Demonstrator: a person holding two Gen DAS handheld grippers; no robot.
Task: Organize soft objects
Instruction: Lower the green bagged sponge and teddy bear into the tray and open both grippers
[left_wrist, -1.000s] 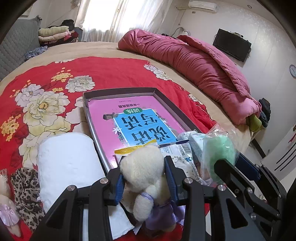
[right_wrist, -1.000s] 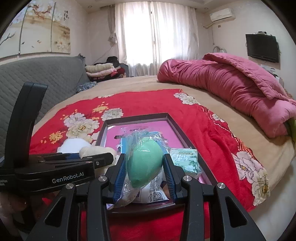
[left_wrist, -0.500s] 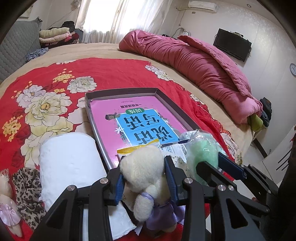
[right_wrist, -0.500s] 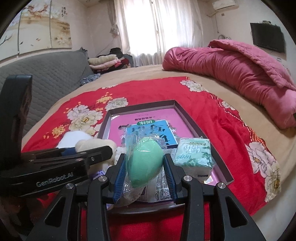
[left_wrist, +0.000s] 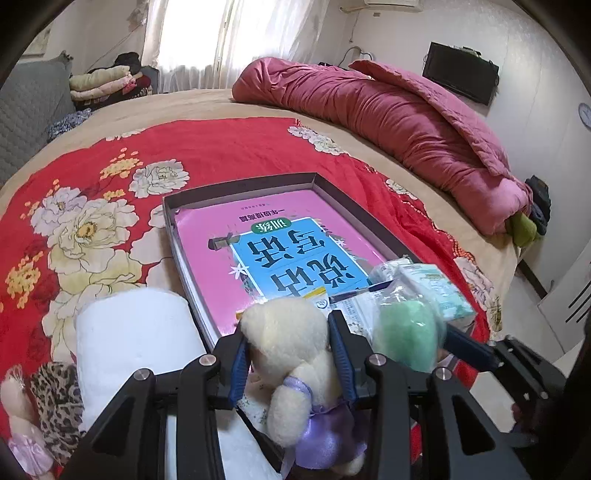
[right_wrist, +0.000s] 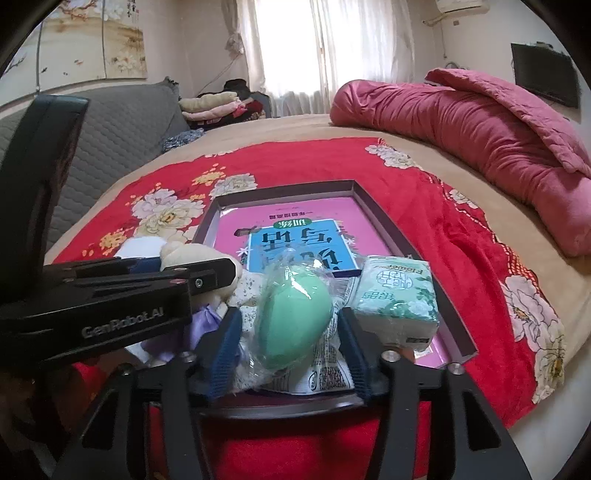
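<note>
Red floral bedspread (left_wrist: 229, 147) under tray (right_wrist: 458, 321). Left claw (left_wrist: 288, 350) grips plush bear (left_wrist: 291, 354); right claw (right_wrist: 291, 328) jaws opening, bagged green sponge (right_wrist: 293, 317) between them, tissue pack (right_wrist: 397, 295) just right.

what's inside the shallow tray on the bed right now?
In the tray: a pink book flat on the bottom, a tissue pack at the near right, a printed packet and the bagged green sponge on top. The tray floor under the book is covered.
</note>
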